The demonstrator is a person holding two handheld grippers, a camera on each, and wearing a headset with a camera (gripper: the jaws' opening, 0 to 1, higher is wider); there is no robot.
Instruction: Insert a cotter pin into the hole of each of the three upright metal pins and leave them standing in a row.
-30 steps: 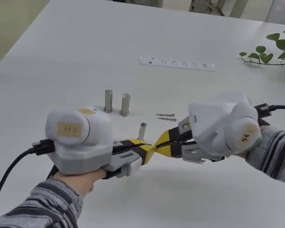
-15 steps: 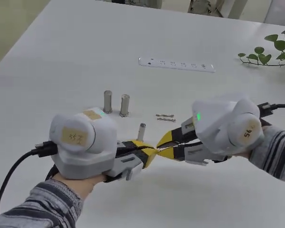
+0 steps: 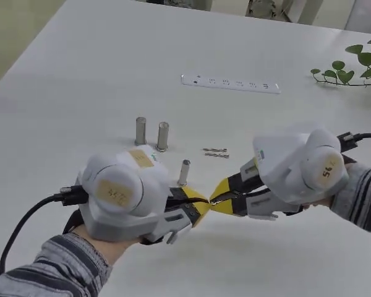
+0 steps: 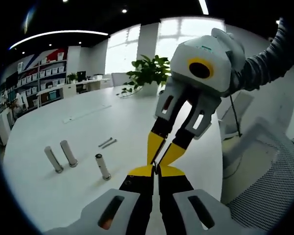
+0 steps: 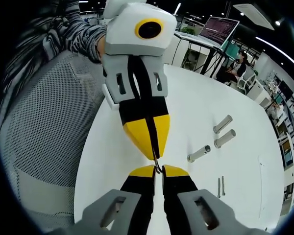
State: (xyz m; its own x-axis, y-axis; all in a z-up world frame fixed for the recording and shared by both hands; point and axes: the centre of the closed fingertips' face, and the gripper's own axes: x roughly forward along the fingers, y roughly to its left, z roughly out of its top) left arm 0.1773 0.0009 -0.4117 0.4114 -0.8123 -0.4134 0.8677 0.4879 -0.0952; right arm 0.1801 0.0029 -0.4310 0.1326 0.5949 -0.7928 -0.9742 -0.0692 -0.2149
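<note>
Three upright metal pins stand on the white table: two side by side (image 3: 140, 130) (image 3: 162, 136) and one nearer me (image 3: 184, 172). In front of the near pin my left gripper (image 3: 201, 203) and right gripper (image 3: 215, 201) meet tip to tip above the table. Both are shut on one thin cotter pin (image 3: 209, 200) spanning the two tips. The right gripper view shows the cotter pin's looped end (image 5: 157, 165) at my right gripper (image 5: 158, 171), running up into the left jaws. In the left gripper view my left gripper (image 4: 157, 169) is shut under the right one.
Two spare cotter pins (image 3: 215, 152) lie on the table right of the metal pins. A white power strip (image 3: 230, 83) lies further back and a leafy plant (image 3: 358, 62) at the far right. A mesh chair (image 5: 44, 122) stands beside the table's edge.
The left gripper has rolled and shifted right; the right one moved slightly right. Their tips, which overlapped a second ago, now meet point to point with the cotter pin between them.
</note>
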